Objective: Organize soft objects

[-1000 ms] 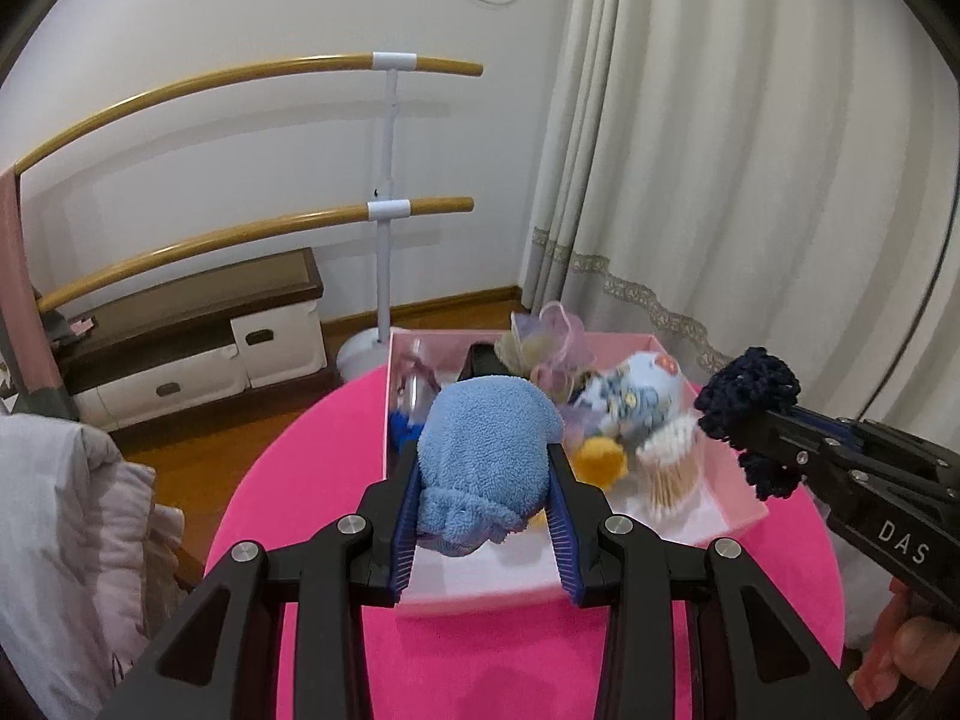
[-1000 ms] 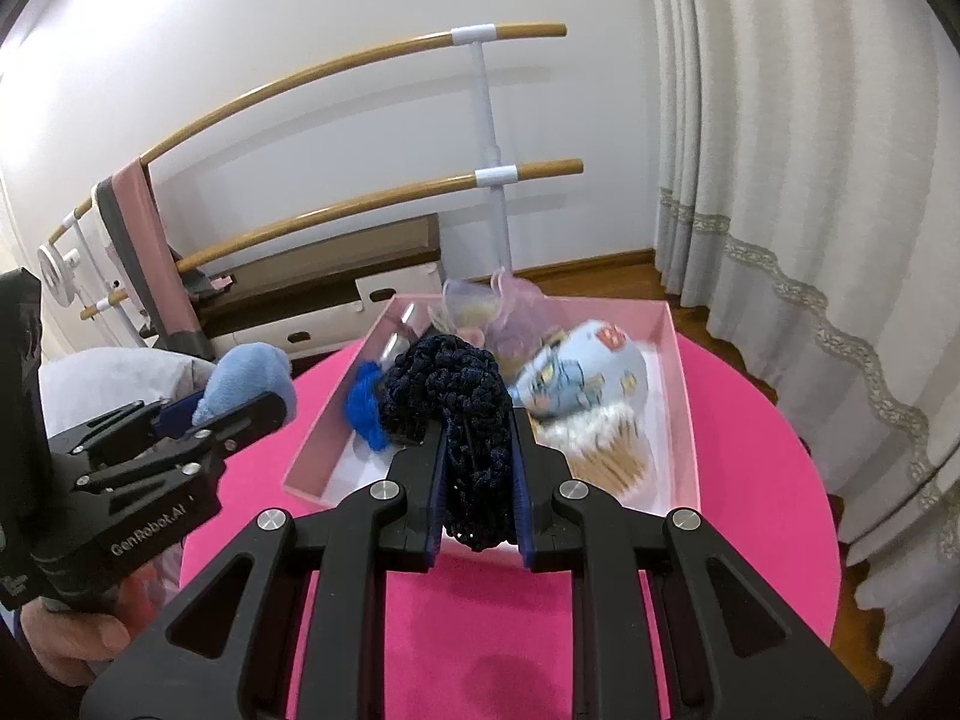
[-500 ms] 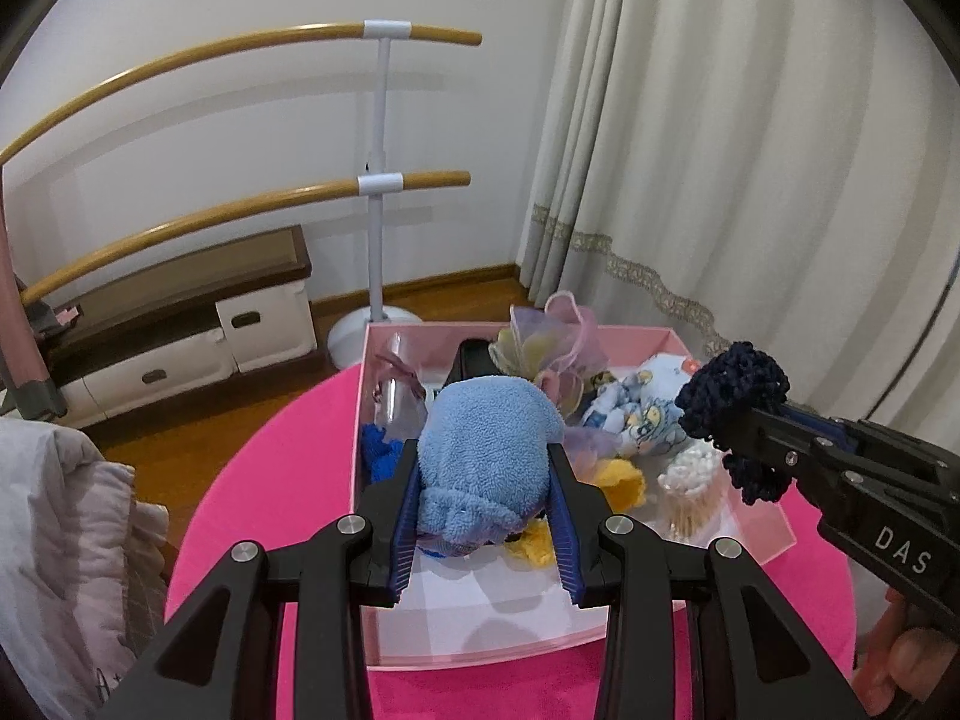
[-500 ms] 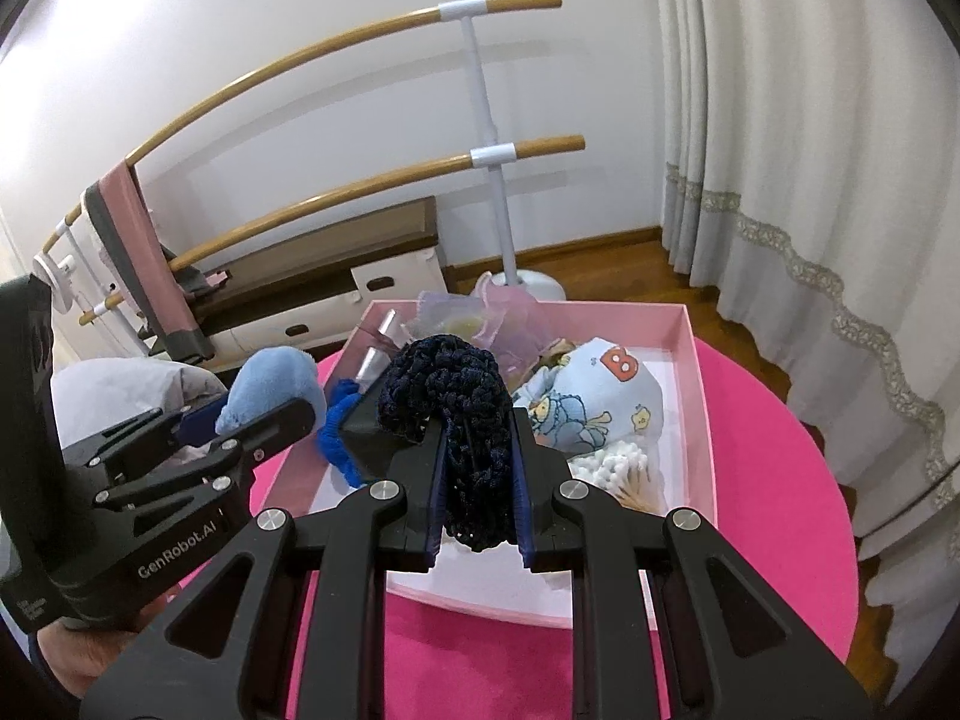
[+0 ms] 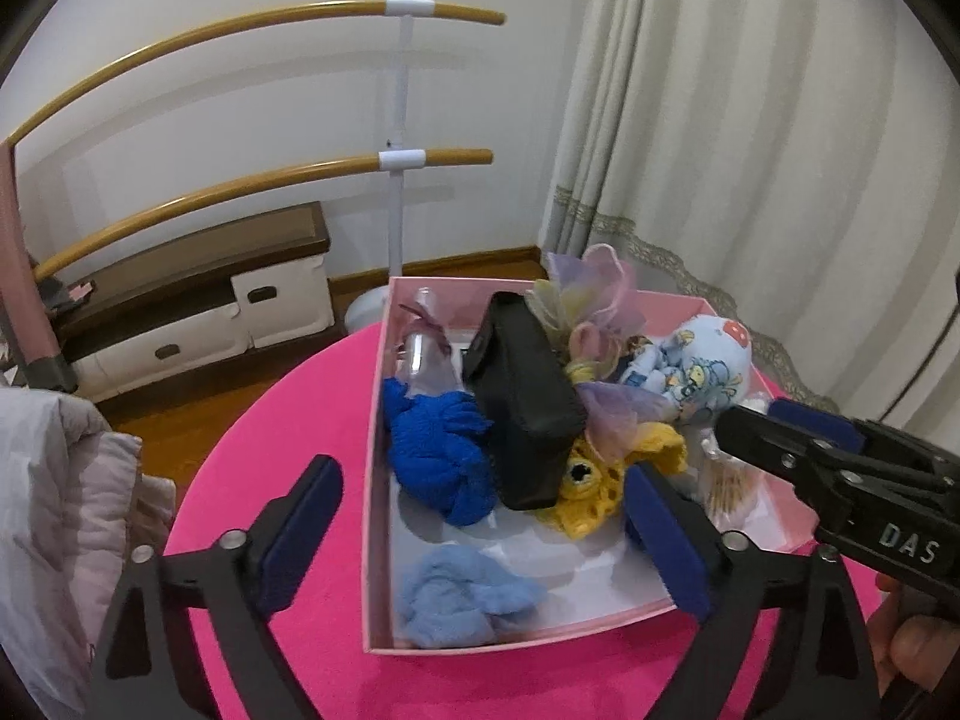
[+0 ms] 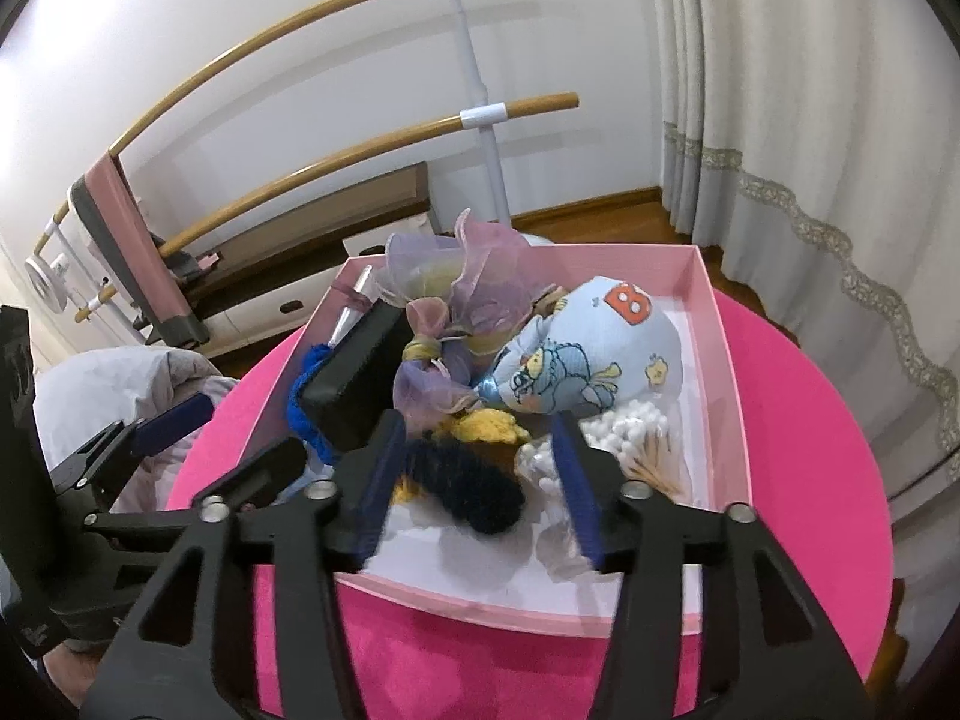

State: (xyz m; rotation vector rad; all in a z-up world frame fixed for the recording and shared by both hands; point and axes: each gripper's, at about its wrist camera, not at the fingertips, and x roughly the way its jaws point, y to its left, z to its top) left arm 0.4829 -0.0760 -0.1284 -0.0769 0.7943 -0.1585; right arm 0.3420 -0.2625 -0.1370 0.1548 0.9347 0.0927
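A pink box (image 5: 375, 480) stands on a round pink table (image 5: 252, 462). My left gripper (image 5: 480, 534) is open above the box's near end; a light blue cloth (image 5: 462, 600) lies loose in the box below it. My right gripper (image 6: 474, 492) is open over the box (image 6: 729, 372); a dark navy knitted piece (image 6: 474, 486) lies loose in the box between its fingers. The box also holds a royal blue knit (image 5: 438, 456), a black pouch (image 5: 522, 414), a yellow knit (image 5: 594, 480), a printed blue cloth ball (image 6: 594, 360), a gauzy purple bow (image 6: 462, 282) and cotton swabs (image 6: 630, 426).
A wooden double barre on a white post (image 5: 396, 156) stands behind the table, with a low cabinet (image 5: 180, 306) by the wall. Curtains (image 5: 750, 150) hang at the right. A pale padded garment (image 5: 54, 516) lies at the left of the table.
Both grippers moved in over the box and opened. The light blue cloth dropped from the left one and the navy knitted piece from the right one into the box.
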